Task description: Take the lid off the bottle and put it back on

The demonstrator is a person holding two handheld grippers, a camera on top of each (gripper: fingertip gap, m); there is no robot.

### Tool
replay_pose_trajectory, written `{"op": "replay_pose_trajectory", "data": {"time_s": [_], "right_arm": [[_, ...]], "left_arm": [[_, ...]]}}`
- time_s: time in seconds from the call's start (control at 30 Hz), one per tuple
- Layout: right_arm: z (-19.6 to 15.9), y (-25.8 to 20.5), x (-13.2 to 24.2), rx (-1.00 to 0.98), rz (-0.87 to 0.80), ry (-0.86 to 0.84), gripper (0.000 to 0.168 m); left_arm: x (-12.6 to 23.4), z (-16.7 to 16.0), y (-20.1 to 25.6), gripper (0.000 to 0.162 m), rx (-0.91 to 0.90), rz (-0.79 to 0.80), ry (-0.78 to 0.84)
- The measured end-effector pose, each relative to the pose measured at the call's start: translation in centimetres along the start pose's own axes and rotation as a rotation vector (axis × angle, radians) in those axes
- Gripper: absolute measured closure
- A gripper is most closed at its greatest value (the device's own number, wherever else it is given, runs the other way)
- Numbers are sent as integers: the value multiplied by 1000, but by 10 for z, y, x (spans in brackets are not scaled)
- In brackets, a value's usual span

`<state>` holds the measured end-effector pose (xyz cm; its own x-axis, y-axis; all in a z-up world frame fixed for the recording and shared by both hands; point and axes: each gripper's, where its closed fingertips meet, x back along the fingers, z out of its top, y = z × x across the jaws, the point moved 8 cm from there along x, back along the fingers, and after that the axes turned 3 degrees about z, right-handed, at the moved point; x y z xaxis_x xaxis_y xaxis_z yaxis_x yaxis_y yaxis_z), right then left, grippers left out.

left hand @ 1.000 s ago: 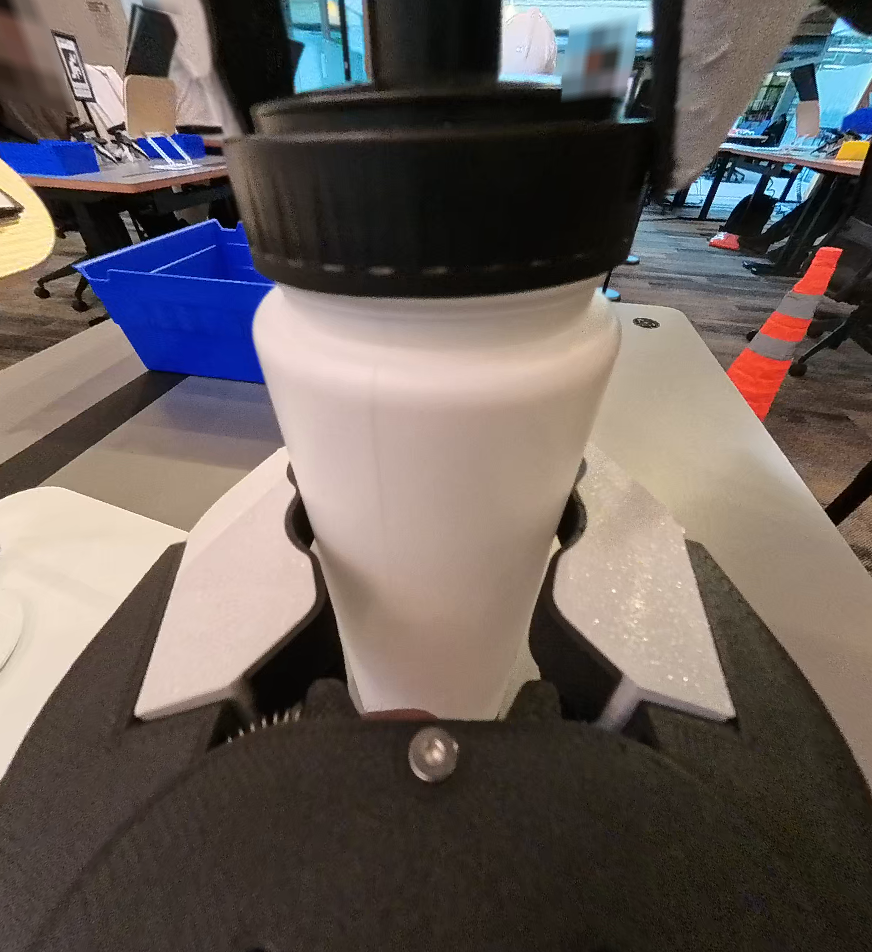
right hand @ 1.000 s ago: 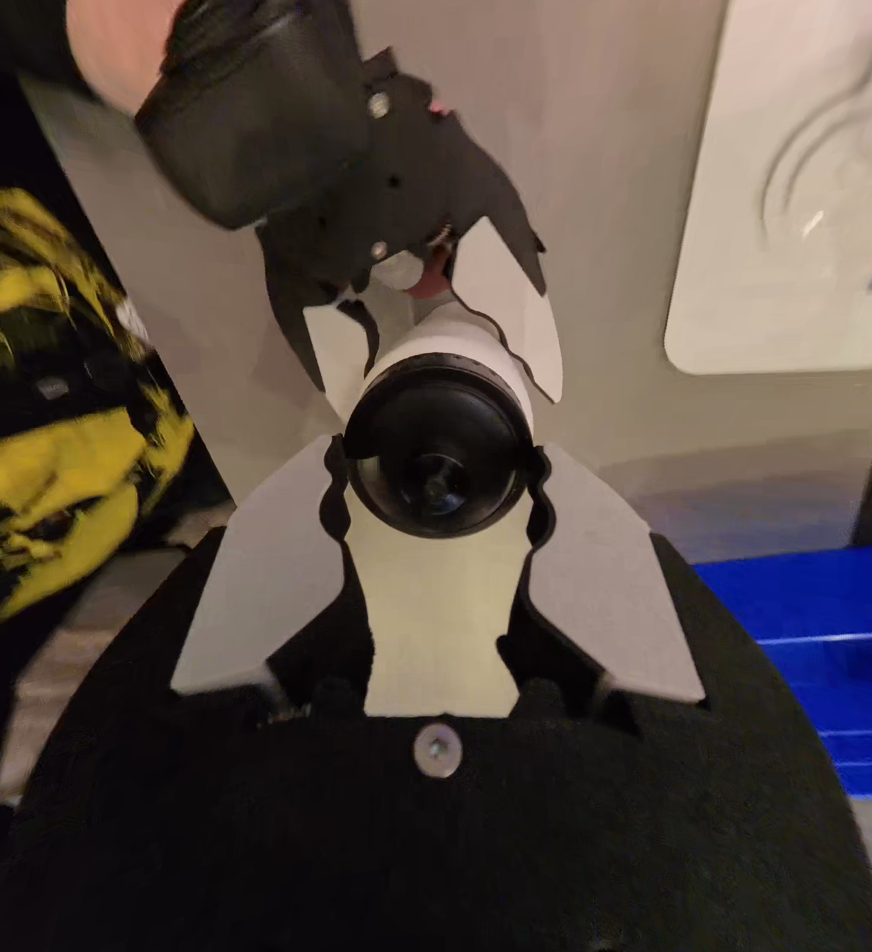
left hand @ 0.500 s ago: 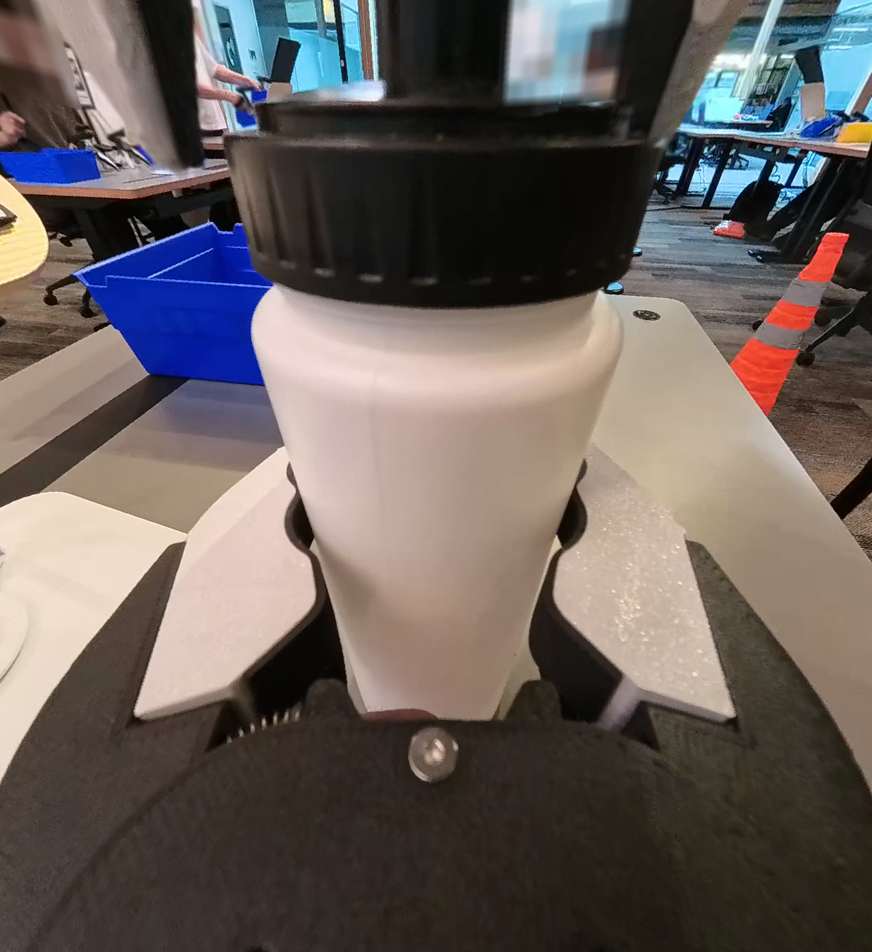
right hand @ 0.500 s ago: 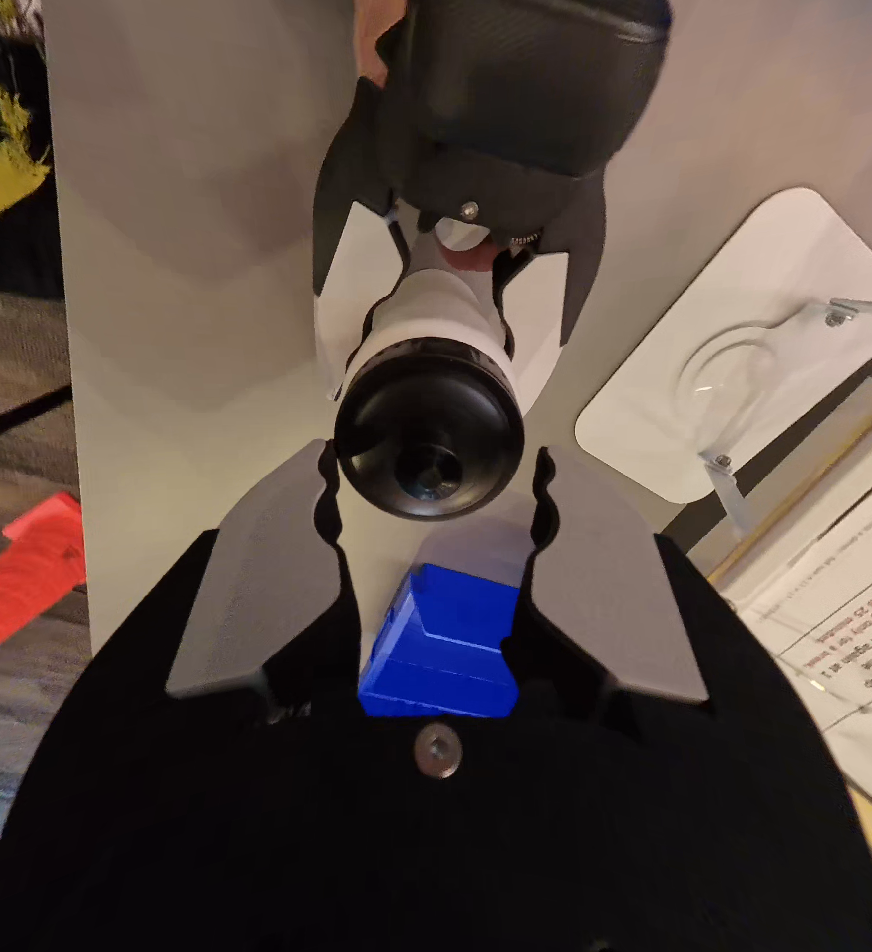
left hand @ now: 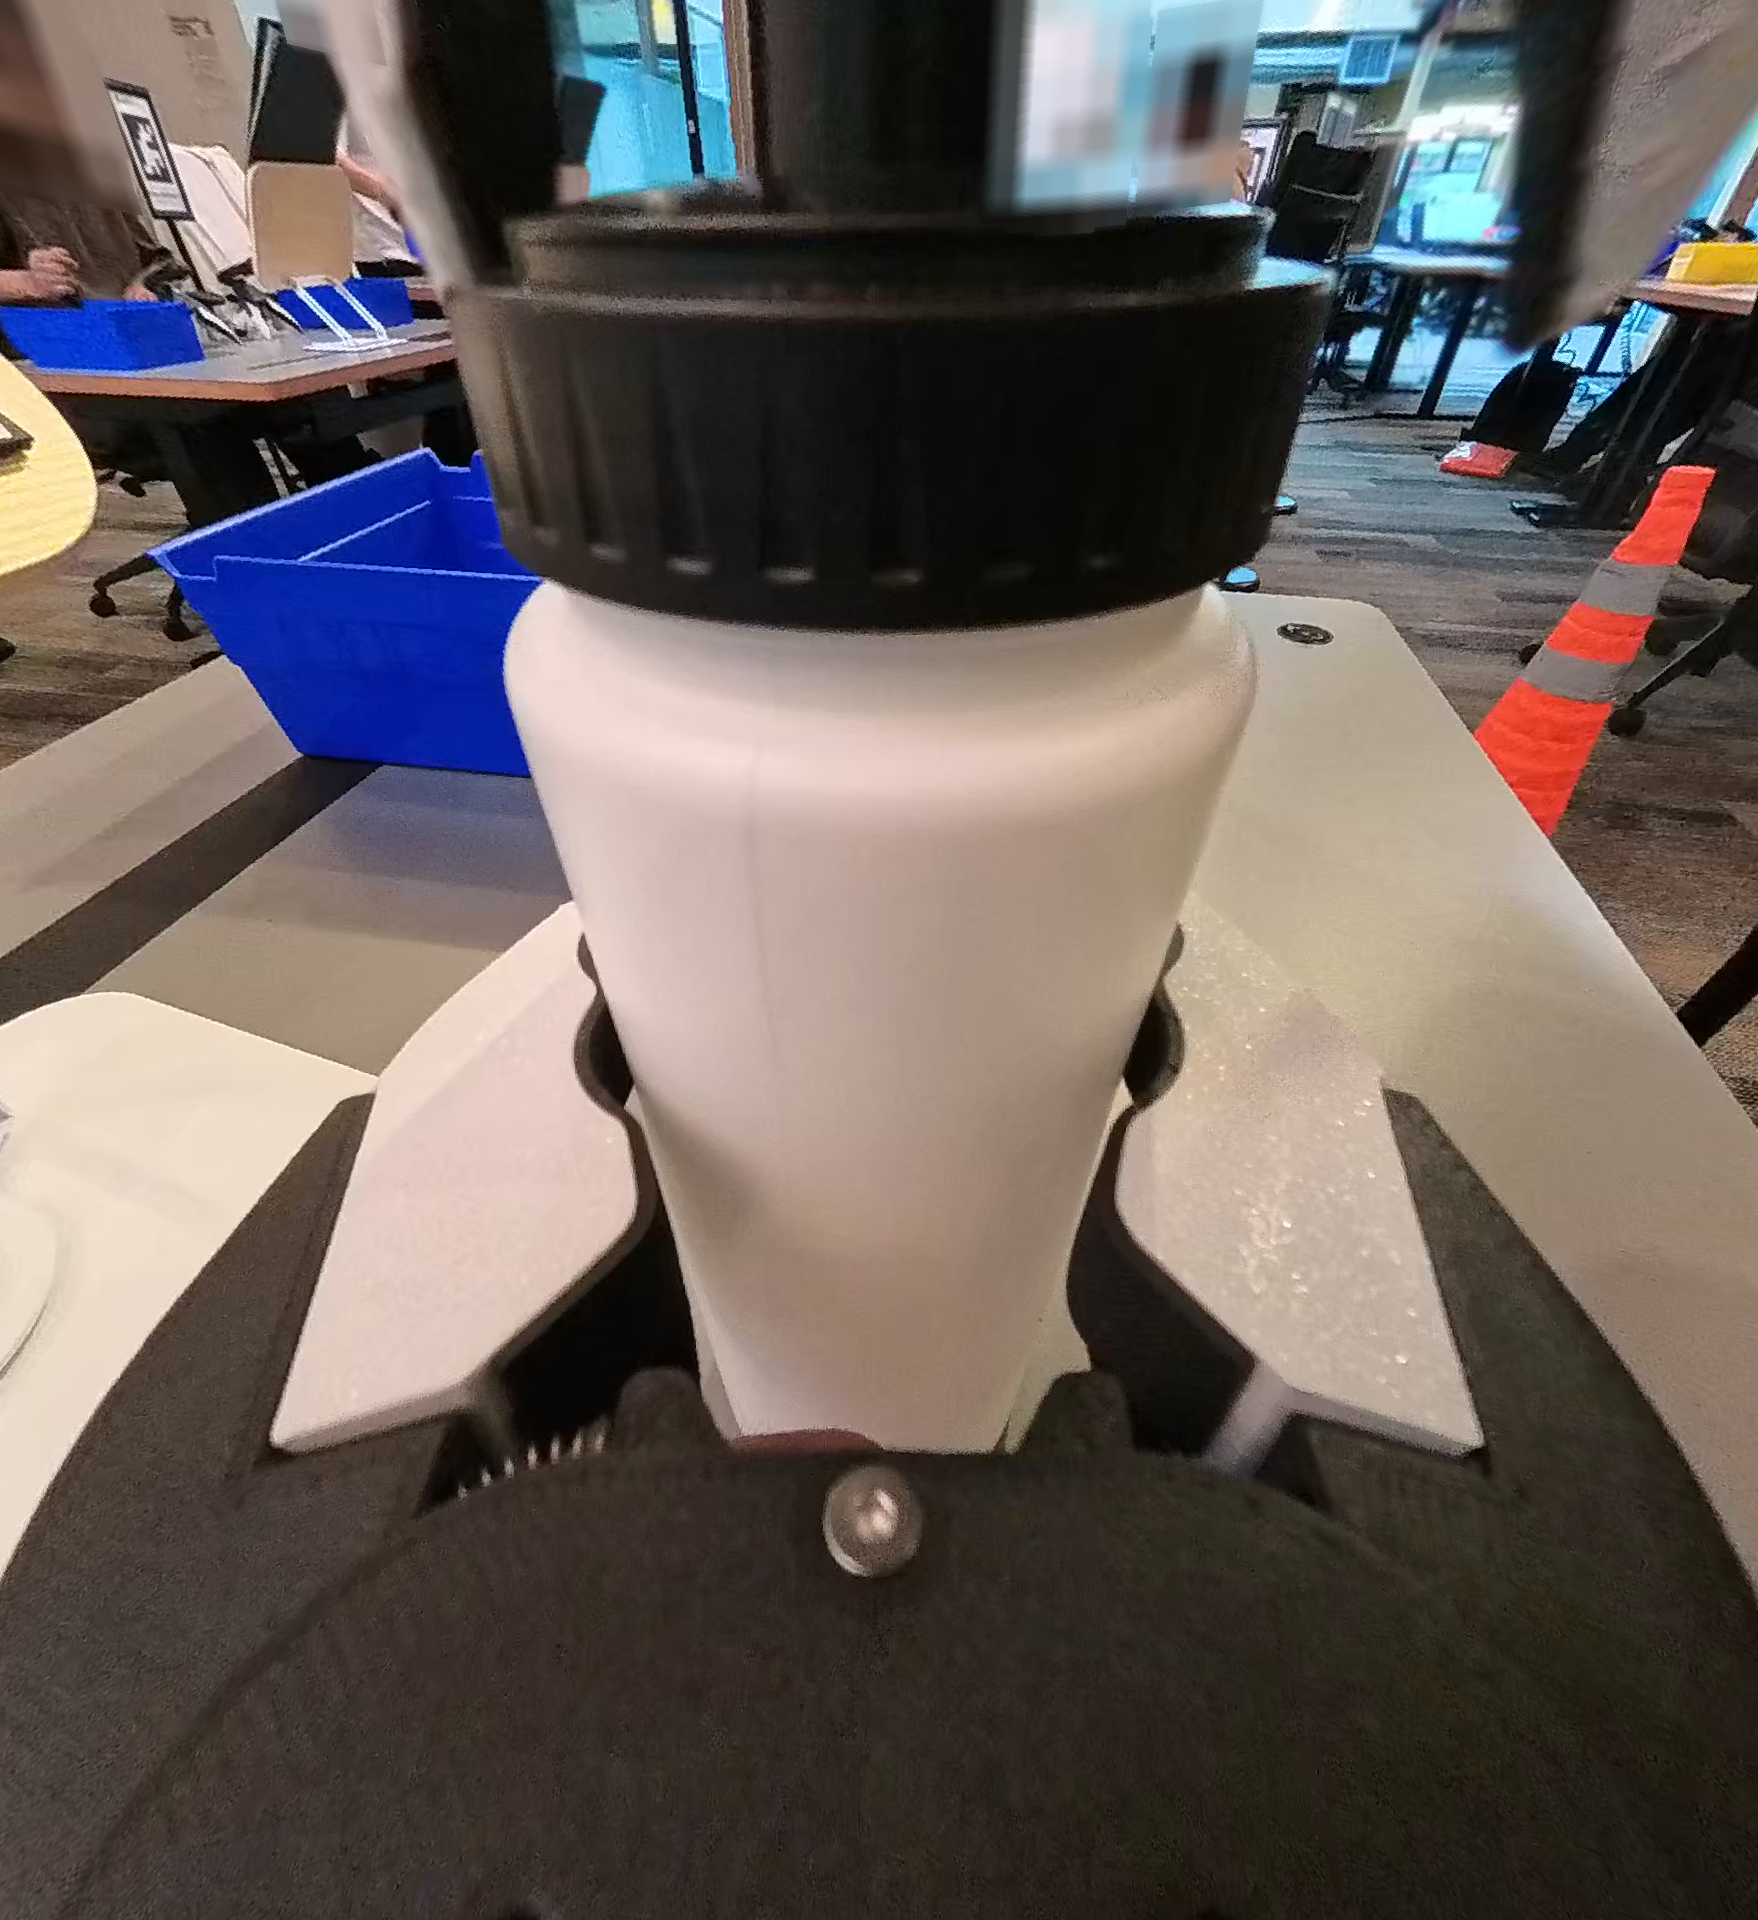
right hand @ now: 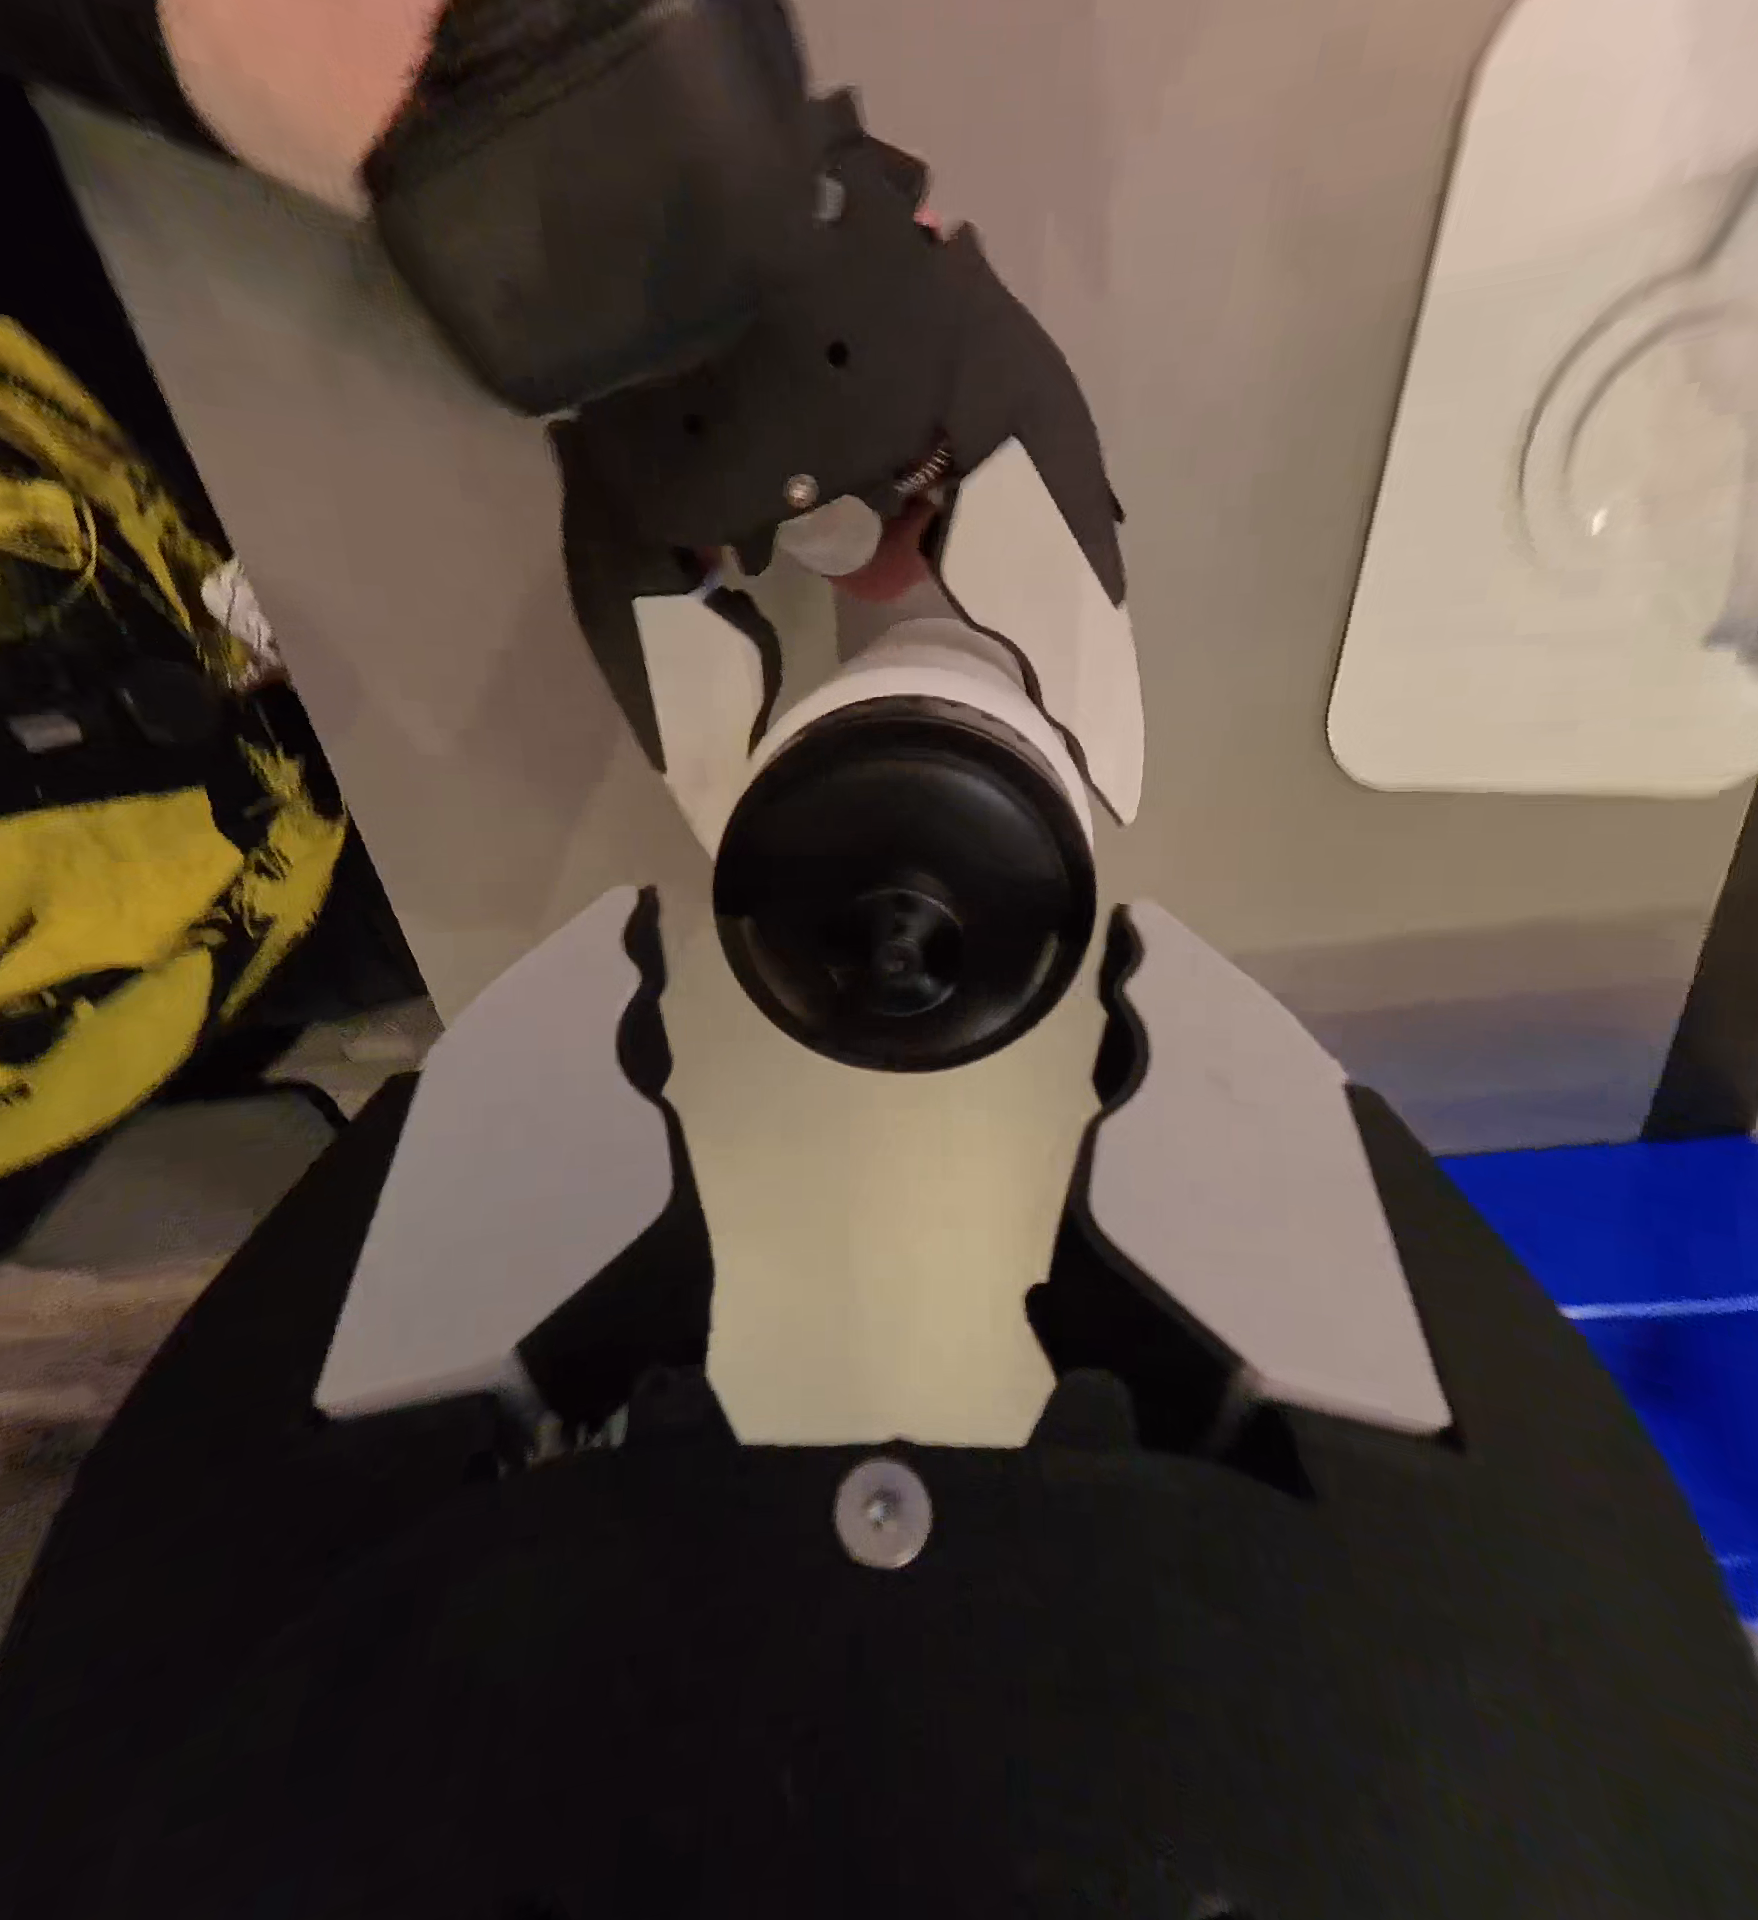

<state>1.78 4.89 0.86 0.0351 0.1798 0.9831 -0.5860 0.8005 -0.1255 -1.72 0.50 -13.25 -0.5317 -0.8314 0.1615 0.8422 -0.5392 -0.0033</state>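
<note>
While my left hand-held gripper [left hand: 880, 1122] pinches the white bottle [left hand: 875, 935] low on its body above the worktop [left hand: 1374, 935], I judge that plastic light, stiff and smooth, so it may slip. My right hand-held gripper [right hand: 880, 997] hangs spread around the black lid [right hand: 904, 894], not touching. I'd grip its ribbed rim. I see no label on the bottle or lid.

A pale grey table [left hand: 1394, 935] carries a blue bin [left hand: 355, 634] at ten o'clock and a white pad [left hand: 127, 1122] at eight o'clock in the left wrist view.
</note>
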Motion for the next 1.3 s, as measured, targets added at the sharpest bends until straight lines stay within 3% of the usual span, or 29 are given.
{"op": "replay_pose_trajectory", "data": {"time_s": [0.13, 0.23, 0.33, 0.43, 0.57, 0.63, 0.7, 0.77, 0.83, 0.93, 1.07, 1.13, 1.3], "right_arm": [[2, 5, 1, 275, -58, -87, 79], [7, 4, -1, 407, -24, -127, 92], [9, 5, -2, 418, 12, -151, 99], [8, 6, -3, 274, 16, -134, 99], [4, 6, -3, -136, -18, -37, 99], [2, -2, -4, -178, -75, 9, 99], [-1, -5, -5, -125, -100, 28, 98], [-4, -3, -8, -13, -77, -2, 78], [-4, 0, -6, 100, -40, -40, 77], [2, 1, -3, 324, -42, -74, 82], [9, 2, -3, 431, -17, -129, 99], [9, 4, -3, 355, -7, -132, 99], [5, 4, -3, -126, -21, -53, 99]], "left_arm": [[0, 0, 0, 67, -2, 0, 0], [0, 0, 0, 67, -1, 0, 0], [0, 0, -1, 67, 3, 0, 2], [0, 0, -1, 67, 7, 1, 2], [0, 0, -3, 67, 20, 0, 7], [1, -1, -1, 67, 1, -2, 5], [2, 0, 0, 67, -7, 2, 2], [1, 0, 0, 67, -3, -1, 4], [1, 0, 0, 67, -3, -3, 6], [1, 0, 0, 67, -5, -2, 4], [1, 0, 0, 67, -4, -1, 3], [1, 0, -1, 67, 3, -2, 5], [0, 0, -1, 67, 7, -3, 8]]}}
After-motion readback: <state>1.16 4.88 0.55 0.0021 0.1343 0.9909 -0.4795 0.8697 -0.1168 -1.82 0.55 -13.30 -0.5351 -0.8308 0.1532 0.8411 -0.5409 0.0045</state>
